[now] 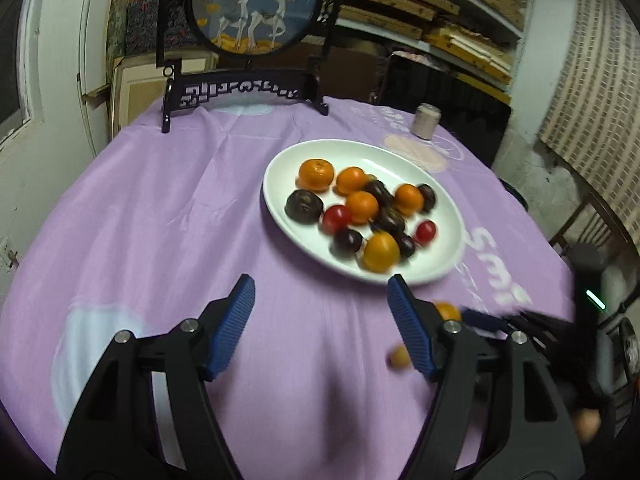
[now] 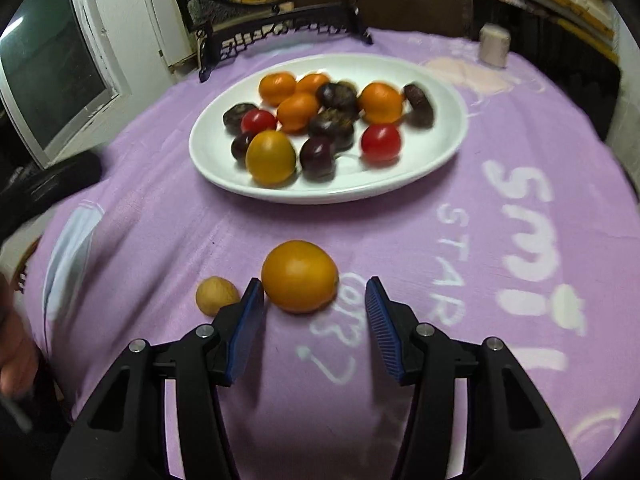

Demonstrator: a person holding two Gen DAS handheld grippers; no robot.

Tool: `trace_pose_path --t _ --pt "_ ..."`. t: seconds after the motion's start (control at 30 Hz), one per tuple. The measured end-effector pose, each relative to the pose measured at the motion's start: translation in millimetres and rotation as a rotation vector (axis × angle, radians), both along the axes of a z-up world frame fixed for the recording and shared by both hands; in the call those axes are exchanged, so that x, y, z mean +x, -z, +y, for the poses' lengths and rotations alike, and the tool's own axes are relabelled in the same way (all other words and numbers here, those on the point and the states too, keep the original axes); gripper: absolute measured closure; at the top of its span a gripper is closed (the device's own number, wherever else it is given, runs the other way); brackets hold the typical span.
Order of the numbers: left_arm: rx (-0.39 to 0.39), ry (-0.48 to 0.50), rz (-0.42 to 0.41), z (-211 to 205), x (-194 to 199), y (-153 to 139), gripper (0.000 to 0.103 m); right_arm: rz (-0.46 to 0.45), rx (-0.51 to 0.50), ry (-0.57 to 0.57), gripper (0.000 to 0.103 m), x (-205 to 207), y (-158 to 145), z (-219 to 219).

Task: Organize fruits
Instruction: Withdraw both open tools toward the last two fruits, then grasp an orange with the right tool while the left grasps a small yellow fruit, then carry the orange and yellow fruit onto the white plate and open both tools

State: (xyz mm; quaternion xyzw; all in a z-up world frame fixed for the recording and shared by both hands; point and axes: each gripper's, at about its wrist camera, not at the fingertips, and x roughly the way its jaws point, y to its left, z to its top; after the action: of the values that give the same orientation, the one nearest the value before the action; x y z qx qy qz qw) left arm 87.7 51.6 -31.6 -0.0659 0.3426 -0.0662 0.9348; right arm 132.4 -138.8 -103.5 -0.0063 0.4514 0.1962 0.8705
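Most fruit is already on the white plate, but an orange fruit and a small tan fruit remain on the purple cloth, your right gripper open just short of the orange one, left gripper wide, empty.

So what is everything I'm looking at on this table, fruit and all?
oval white ceramic plate: one, white, mid-table
round orange fruits: five on the plate, one yellower
dark purple fruits: about six, on the plate
small red fruits: two, on the plate
large loose orange fruit: one, on the cloth
small tan fruit: one, beside it
lilac tablecloth: one, white lettering
black framed round screen: one, far edge
small pale jar: one, far right
left gripper: open, empty
right gripper: open, by the loose orange fruit
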Motion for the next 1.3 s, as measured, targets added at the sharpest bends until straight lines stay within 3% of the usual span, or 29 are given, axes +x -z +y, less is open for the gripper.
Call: trace_pose_path --t 0.03,0.07,0.23,0.5,0.63,0.77,0.9,1.3 --pt "0.006 0.007 -0.01 -0.8 -11.0 -2.6 0.028 -0.023 -0.009 0.003 0.054 1.4 0.0 2.9" --pt "0.016 0.013 -0.016 -3.1 -17.5 -3.9 0.024 -0.028 -0.018 -0.001 0.067 1.5 -0.5 4.7" --pt "0.088 0.105 -0.002 -38.6 -26.5 5.3 0.024 -0.064 -0.011 0.055 0.067 -12.1 -16.3 -15.5" --pt "0.171 0.157 0.138 -81.2 5.5 48.1 0.026 -0.082 -0.019 0.139 0.067 -60.5 -25.9 -74.7" --pt "0.19 0.16 0.193 -91.0 18.8 62.2 0.04 -0.067 0.006 0.128 0.067 -74.7 -19.8 -85.7" --pt "0.213 0.143 0.205 -94.6 22.4 69.3 0.078 -0.057 0.035 0.109 0.067 -74.2 -16.1 -86.5" --pt "0.162 0.15 0.218 -92.2 17.8 67.9 0.078 -0.053 0.047 0.087 0.067 -75.7 -13.7 -84.7" --pt "0.107 0.201 0.181 -88.5 1.3 43.7 0.078 -0.05 0.035 0.051 0.067 -69.7 -19.5 -70.9"
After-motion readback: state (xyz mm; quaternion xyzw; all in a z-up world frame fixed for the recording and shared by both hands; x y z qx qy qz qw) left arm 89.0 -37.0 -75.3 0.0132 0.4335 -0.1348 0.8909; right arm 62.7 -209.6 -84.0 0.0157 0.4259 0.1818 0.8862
